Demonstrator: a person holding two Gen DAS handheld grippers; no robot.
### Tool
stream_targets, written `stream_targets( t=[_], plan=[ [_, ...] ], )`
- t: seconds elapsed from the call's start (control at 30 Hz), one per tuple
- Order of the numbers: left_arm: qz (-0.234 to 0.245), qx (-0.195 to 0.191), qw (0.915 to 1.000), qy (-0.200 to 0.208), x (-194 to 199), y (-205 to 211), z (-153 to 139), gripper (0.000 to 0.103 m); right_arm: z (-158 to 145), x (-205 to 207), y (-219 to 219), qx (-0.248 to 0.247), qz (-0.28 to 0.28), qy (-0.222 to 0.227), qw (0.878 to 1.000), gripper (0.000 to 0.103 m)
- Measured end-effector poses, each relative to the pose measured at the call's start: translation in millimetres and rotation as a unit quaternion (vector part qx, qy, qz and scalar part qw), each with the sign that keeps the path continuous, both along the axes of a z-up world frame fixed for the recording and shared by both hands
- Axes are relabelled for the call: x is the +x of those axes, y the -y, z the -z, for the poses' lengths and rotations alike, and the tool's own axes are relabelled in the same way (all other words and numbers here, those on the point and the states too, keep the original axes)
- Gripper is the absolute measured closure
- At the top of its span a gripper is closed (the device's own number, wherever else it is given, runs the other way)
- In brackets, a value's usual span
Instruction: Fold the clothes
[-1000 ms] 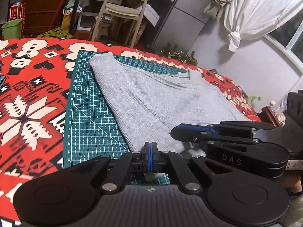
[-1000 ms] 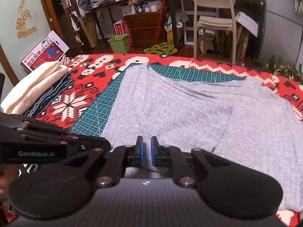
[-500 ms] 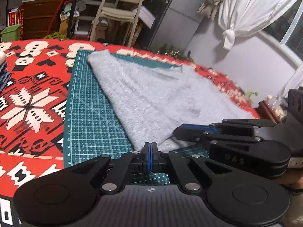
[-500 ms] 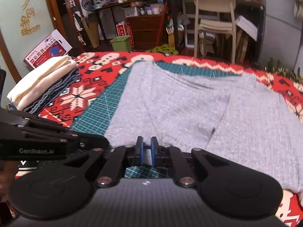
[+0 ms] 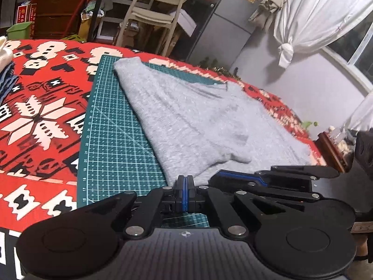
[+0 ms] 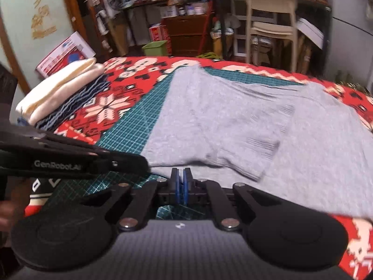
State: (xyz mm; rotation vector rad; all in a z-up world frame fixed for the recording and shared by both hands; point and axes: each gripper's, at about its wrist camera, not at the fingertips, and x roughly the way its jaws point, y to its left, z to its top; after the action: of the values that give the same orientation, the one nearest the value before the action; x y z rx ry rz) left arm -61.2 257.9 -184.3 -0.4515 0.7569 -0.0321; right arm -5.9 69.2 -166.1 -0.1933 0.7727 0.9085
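Observation:
A grey knit sweater lies spread over a green cutting mat on a red patterned cloth. My left gripper is shut at the sweater's near edge, its blue pads pressed together on the hem. Just to its right sits the right gripper. In the right wrist view the sweater has a ribbed sleeve cuff folded across its body. My right gripper pinches the near hem with only a sliver between the pads. The left gripper reaches in from the left.
A stack of folded cream and blue clothes sits at the left on the red cloth. Past the far edge stand a cream chair, shelves and a green bin. White curtains hang at the right.
Both grippers have drawn back toward the near edge, taking the hem with them. The right gripper's pads have narrowed on the fabric. The sleeve now lies folded across the body.

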Motion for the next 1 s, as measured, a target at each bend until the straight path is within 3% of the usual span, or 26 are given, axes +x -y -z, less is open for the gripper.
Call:
stream_targets(
  t=[0.17, 0.37, 0.57, 0.77, 1.0],
  plan=[
    [0.013, 0.006, 0.9999, 0.007, 14, 11, -3, 0.103, 3, 12, 10, -0.014, 0.047, 0.001, 0.999, 0.099],
    [0.057, 0.055, 0.9966, -0.021, 21, 28, 2, 0.103, 3, 5, 31, -0.007, 0.062, -0.004, 0.998, 0.098],
    [0.05, 0.041, 0.9979, -0.008, 18, 35, -10, 0.102, -1, -2, 51, 0.0, 0.086, 0.005, 0.996, 0.095],
    [0.058, 0.078, 0.9952, 0.002, 36, 57, -12, 0.102, -3, 13, 70, 0.014, 0.136, 0.007, 0.991, 0.095],
    [0.062, 0.094, 0.9937, 0.001, 50, 68, 2, 0.102, 6, 23, 79, 0.006, 0.15, -0.002, 0.989, 0.095]
  ],
)
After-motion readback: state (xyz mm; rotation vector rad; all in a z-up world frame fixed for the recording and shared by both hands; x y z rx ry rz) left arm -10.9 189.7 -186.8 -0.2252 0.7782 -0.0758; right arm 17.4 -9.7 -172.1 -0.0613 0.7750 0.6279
